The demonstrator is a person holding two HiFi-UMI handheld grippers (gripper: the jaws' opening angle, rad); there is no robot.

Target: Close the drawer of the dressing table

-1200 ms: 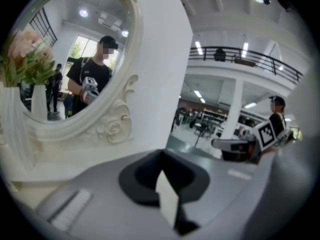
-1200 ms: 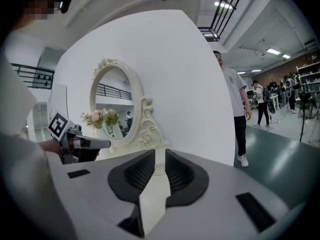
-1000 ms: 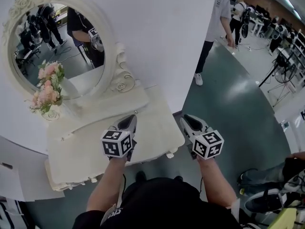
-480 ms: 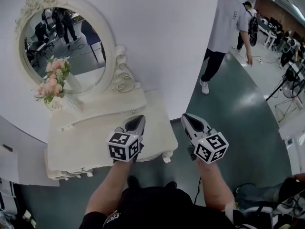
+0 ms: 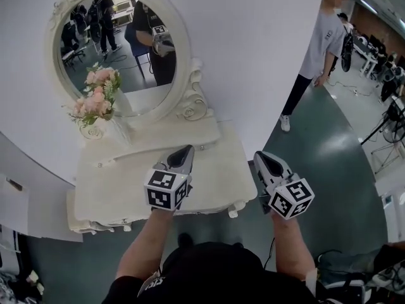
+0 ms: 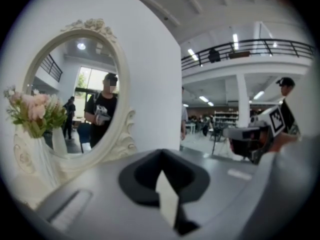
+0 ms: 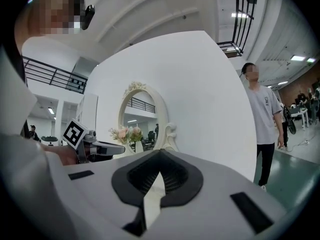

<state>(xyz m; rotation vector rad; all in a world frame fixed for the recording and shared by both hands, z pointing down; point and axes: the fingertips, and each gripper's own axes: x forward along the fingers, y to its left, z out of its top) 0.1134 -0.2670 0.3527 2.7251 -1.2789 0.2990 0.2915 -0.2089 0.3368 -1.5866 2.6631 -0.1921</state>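
Note:
The white dressing table [image 5: 120,189] stands against the wall, with an oval mirror [image 5: 120,49] and a vase of pink flowers [image 5: 95,103] on it. Its carved front [image 5: 101,223] shows as a strip below the top's near edge; how the drawer sits in it is not visible. My left gripper [image 5: 183,154] hovers over the right part of the tabletop, jaws shut and holding nothing [image 6: 161,156]. To the right of the table, over the floor, my right gripper [image 5: 262,159] is also shut and empty [image 7: 160,156]. Neither touches the table.
Two small knobs [image 5: 202,147] sit on the low shelf under the mirror. A person [image 5: 319,49] stands on the green floor at the right, beyond the wall's end. Equipment and cables lie at the far right edge [image 5: 392,113].
Both grippers have lifted and stand farther from the table's front. The right gripper's jaws look closer together than a second ago. The person at the right has walked nearer.

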